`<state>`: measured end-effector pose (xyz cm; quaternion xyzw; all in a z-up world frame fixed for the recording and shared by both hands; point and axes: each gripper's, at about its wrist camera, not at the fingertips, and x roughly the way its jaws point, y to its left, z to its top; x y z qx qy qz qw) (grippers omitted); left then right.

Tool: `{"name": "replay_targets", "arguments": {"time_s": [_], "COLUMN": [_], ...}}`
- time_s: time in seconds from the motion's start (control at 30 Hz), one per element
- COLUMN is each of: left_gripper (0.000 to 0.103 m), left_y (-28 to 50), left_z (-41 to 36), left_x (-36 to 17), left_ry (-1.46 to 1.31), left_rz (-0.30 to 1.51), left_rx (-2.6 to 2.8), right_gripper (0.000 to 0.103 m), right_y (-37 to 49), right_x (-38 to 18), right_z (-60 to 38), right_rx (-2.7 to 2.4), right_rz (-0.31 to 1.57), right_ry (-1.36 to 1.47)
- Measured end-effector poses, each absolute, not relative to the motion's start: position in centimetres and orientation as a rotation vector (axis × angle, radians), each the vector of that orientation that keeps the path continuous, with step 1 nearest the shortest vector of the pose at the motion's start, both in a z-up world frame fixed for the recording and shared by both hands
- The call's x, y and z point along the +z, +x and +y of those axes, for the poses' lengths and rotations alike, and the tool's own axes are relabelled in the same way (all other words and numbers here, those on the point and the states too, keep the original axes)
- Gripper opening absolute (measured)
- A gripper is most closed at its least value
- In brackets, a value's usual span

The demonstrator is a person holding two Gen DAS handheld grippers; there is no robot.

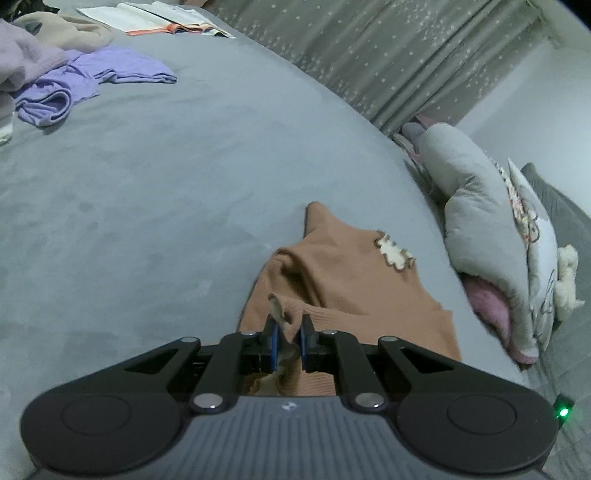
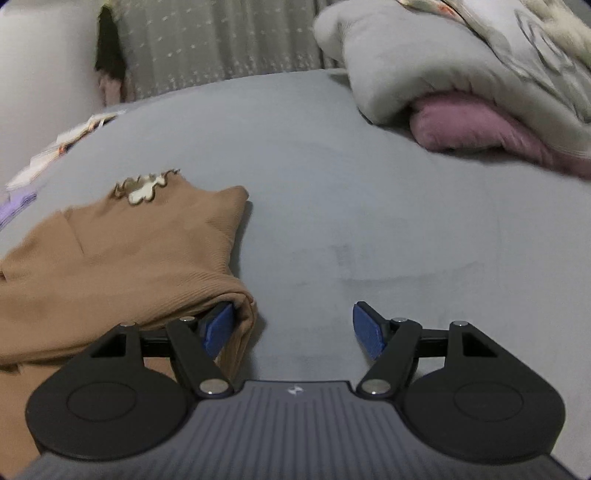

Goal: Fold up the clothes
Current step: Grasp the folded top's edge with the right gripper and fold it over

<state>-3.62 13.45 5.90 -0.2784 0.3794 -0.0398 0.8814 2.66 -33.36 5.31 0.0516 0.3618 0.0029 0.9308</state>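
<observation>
Left gripper (image 1: 289, 334) pinches the brown top's (image 1: 343, 280) edge. Right gripper (image 2: 293, 328) gapes wide, the top (image 2: 129, 258) draped against its left finger (image 2: 218, 328).

Two grippers are in view: the left gripper (image 1: 289, 334), pinched on cloth, and the right gripper (image 2: 293, 325), spread wide. One tan sweater (image 1: 343, 280) lies on one grey bed (image 1: 166, 192) and bears one cream flower patch (image 1: 393, 254). Near the far edge sit one purple garment (image 1: 92, 79), one lilac knit (image 1: 22, 55) and one beige garment (image 1: 62, 31). One open book (image 1: 155, 18) lies beyond them. One grey quilt (image 1: 480, 206) wraps one pink blanket (image 2: 476, 127). One starred curtain (image 1: 369, 48) hangs behind.
</observation>
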Motion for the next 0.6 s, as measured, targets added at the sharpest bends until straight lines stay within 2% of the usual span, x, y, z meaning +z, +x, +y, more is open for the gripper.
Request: {"name": "replay_targets", "arguments": {"time_s": [0.17,0.37,0.47,0.53,0.57,0.6], "left_gripper": [0.01,0.016,0.019,0.026,0.033,0.033], "left_y": [-3.7,-3.6,-3.6,-3.5,-3.5,-3.5], "left_z": [13.5,13.5,13.2,13.1,13.0,12.9], "left_x": [5.1,5.8,6.7,7.2,7.5,7.8], "left_ry": [-0.554,-0.428,-0.307,-0.226,-0.186,-0.145], "left_rz": [0.84,0.815,0.762,0.726,0.708,0.69], "left_rx": [-0.074,-0.035,-0.013,0.002,0.01,0.017], "right_gripper": [0.079,0.079,0.079,0.079,0.079,0.079], "right_y": [3.0,2.1,1.9,1.9,2.0,2.1], "right_x": [5.1,5.6,6.5,7.0,7.1,7.1], "right_z": [-34.1,-36.4,-35.3,-33.8,-32.7,-32.1], "right_rx": [-0.045,-0.218,-0.099,-0.032,0.012,0.033], "right_rz": [0.766,0.738,0.691,0.659,0.644,0.638], "right_ry": [0.129,0.161,0.168,0.129,0.101,0.089]}}
